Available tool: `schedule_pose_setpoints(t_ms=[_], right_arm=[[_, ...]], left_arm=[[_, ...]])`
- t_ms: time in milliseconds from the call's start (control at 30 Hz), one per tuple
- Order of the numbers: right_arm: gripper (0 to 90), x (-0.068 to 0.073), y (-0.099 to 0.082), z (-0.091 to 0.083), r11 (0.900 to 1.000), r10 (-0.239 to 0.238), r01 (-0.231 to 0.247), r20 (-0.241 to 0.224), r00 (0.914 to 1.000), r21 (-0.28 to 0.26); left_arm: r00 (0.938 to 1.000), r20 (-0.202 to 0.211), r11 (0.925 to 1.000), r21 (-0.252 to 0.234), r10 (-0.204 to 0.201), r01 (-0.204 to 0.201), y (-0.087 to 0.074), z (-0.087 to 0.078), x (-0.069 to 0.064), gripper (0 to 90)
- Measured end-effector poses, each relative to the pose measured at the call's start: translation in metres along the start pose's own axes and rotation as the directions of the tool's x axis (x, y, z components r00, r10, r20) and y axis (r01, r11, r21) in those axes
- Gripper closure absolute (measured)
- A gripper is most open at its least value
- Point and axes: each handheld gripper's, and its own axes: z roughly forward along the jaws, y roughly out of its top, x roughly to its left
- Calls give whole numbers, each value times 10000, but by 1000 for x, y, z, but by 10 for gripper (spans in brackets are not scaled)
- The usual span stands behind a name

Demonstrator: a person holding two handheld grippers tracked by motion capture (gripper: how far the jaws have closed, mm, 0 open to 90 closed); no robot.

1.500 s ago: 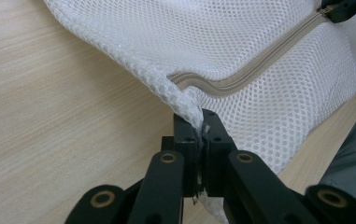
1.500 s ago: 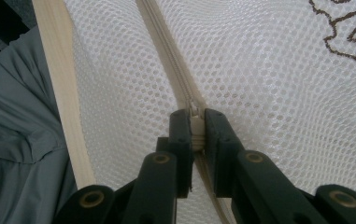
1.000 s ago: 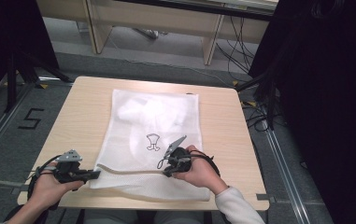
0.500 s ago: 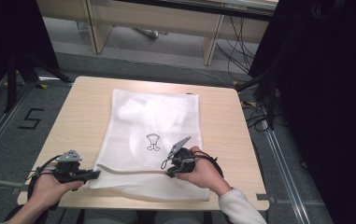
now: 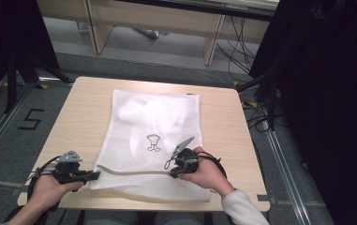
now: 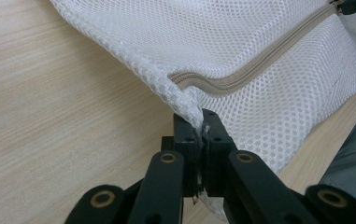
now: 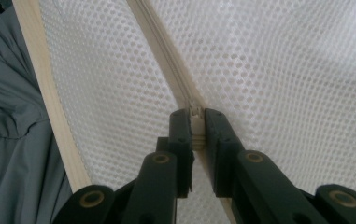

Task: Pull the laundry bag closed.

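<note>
From my remote seat: the wooden table (image 5: 82,112) carries a white mesh laundry bag (image 5: 157,122) lying flat at its centre, its near edge close to the table's front edge, with bare wood open on both sides. My left gripper (image 6: 199,135) pinches the bag's near-left corner; my right gripper (image 7: 195,126) is clamped on the zipper pull (image 7: 196,112) along the zipper (image 6: 259,65).

a black "5" (image 5: 32,119) on the grey floor (image 5: 7,140) left of the table (image 5: 82,108)
</note>
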Motion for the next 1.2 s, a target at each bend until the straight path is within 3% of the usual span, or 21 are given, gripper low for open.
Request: schedule_pose_setpoints(t_ms=[133, 200, 267, 367, 667, 833, 933, 1200], right_arm=[[827, -2, -4, -2, 10000, 96, -96, 11, 10000, 15], [827, -2, -5, -3, 9999, 132, -132, 46, 9999, -10], [827, -2, -6, -3, 9999, 165, -165, 44, 9999, -11], [827, -3, -6, -4, 9999, 138, -138, 28, 9999, 16], [827, -4, -8, -7, 9999, 131, -131, 26, 9999, -23], [827, -5, -11, -9, 9998, 192, -192, 30, 9998, -76], [827, -5, -12, -10, 9996, 233, -232, 88, 9997, -134], [827, -7, -16, -13, 9994, 337, -335, 161, 9993, -121]], left_arm=[[10000, -69, 9999, -123, -31, 30, 0, 1, -1, 864], [9996, -53, 9995, 126, 287, -286, 0, -1, 2, 864], [10000, -51, 9999, -159, -54, 53, -1, 1, -1, 864], [10000, -7, 10000, 20, -13, 13, 0, 0, 0, 864], [10000, -64, 9999, -158, -65, 64, -1, 1, 0, 864], [10000, 8, 10000, 24, -25, 25, 0, 0, 0, 864], [10000, -46, 9998, -175, -72, 71, -1, 1, 0, 864], [10000, 37, 10000, 49, -24, 24, 0, 0, 1, 863]])
